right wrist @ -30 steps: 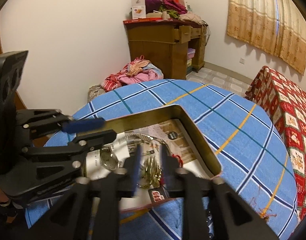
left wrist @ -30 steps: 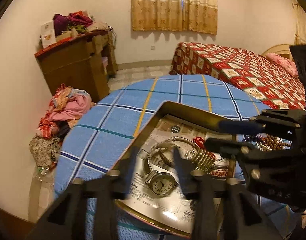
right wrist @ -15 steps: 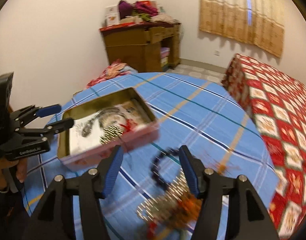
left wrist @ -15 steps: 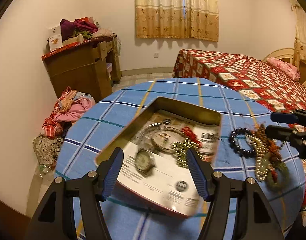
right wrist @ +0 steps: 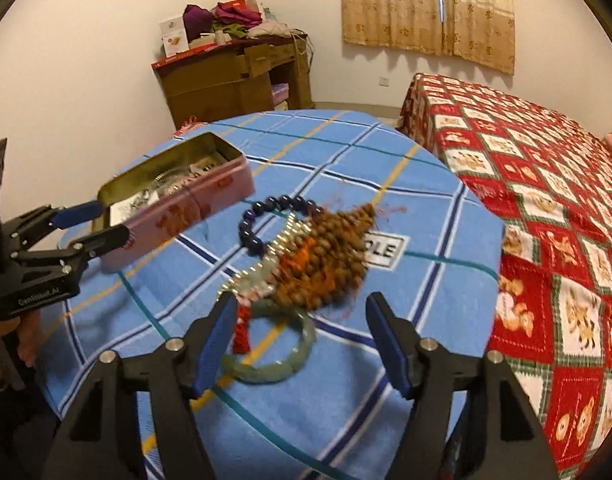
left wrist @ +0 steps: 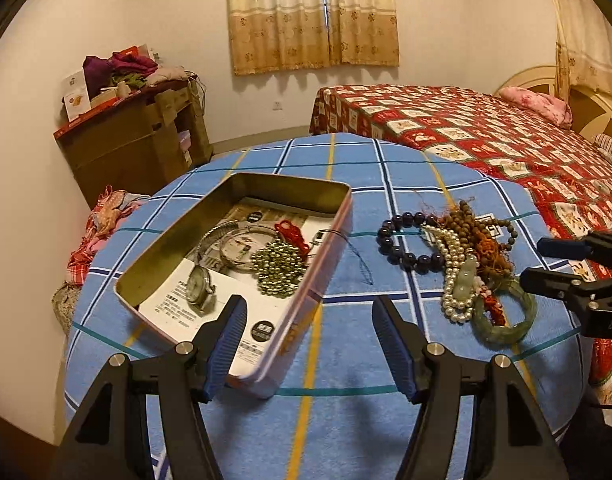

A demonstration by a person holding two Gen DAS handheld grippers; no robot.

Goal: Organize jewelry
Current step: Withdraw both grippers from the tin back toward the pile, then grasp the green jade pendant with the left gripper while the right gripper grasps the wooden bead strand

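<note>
- Left claw [left wrist: 308,344]: wide open, holding nothing, hanging over the near end of the pink tin box [left wrist: 306,300]. Jaws were just opening.
- Right claw [right wrist: 299,340]: open about halfway, holding nothing, hanging over the green bangle [right wrist: 281,364]. Jaws were just opening too, with the bangle lying loose under the gap.
- Inside the tin box: a wristwatch [left wrist: 195,286], a heap of gold beads [left wrist: 277,266], a bit of red cord [left wrist: 291,232].
- On the blue checked tabletop [left wrist: 346,432], just beside the box: a pile of jewelry, all touching.
- In the pile: a dark bead bracelet [left wrist: 402,242], a pearl string [left wrist: 450,272], brown wooden beads [left wrist: 478,232], the green bangle at the near side.
</note>
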